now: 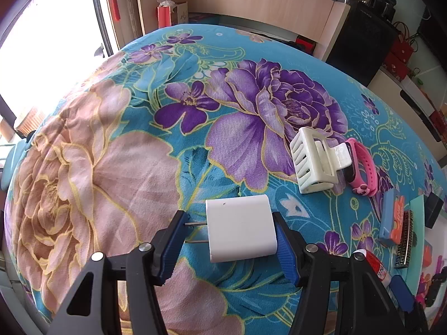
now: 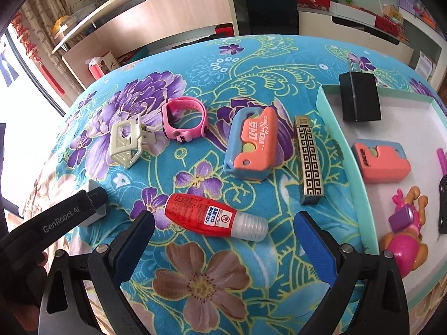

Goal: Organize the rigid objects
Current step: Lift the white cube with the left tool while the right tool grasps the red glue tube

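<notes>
On the bed, the blue-and-orange toy knife carries white lettering, "CARROT KNIFE", with Chinese characters beside it that I cannot make out. At eight o'clock from it, the black arm of the left gripper bears "GenRobot.AI" in grey. The red bottle, at six o'clock from the knife, has a white label whose small print is too fine to read. The second toy knife, in the tray at three o'clock, shows dark upside-down lettering, illegible.

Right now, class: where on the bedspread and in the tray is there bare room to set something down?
Free: the wide bedspread left of the hair claw; the tray floor between black block and orange carrot knife. Crowded: the strip holding pink watch, blue carrot knife, patterned lighter, red bottle.
</notes>
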Motion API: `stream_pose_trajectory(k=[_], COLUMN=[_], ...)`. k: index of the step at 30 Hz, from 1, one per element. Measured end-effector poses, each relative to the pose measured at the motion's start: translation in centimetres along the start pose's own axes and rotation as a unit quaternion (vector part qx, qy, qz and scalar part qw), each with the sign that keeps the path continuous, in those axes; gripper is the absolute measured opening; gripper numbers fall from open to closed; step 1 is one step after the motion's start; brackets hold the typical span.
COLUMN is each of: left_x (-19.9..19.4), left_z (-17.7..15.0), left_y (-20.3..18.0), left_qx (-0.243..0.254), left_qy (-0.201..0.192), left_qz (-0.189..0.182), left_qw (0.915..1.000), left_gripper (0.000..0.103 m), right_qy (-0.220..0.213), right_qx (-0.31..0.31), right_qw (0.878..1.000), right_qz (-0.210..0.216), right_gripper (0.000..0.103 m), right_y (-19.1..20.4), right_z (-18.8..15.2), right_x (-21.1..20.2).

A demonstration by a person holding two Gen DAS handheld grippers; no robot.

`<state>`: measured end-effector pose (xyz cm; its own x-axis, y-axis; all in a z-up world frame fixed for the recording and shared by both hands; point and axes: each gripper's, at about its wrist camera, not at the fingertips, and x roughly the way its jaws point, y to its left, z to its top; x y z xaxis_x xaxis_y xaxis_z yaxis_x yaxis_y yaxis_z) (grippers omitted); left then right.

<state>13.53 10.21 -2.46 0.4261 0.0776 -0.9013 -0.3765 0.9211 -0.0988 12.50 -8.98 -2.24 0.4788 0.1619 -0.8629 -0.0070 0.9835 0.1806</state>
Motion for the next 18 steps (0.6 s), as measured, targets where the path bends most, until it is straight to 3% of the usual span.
stream_pose_trajectory(k=[5, 14, 18], left_x=[0.02, 0.08, -0.05], left_z=[-0.02, -0.12, -0.03], left_y=[0.0, -0.18, -0.25], left_qx=[0.001, 0.004, 0.003], left_qy=[0.0, -0.001, -0.008], left_qz=[0.001, 0.005, 0.005], left_qw=[1.0, 1.0, 1.0], left_gripper=[0.063, 0.063, 0.063], right_qy=[-0.006, -0.02, -0.019], right_qx=[0.016, 0.018, 0.025], right_qw=[1.0, 0.999, 0.999], right_qz=[-0.016, -0.032, -0.023], right_gripper=[0.1, 0.079, 0.079], right_y=[0.51, 0.72, 0.4], right_z=[-0.32, -0.37, -0.4], right_x=[0.63, 0.65, 0.59])
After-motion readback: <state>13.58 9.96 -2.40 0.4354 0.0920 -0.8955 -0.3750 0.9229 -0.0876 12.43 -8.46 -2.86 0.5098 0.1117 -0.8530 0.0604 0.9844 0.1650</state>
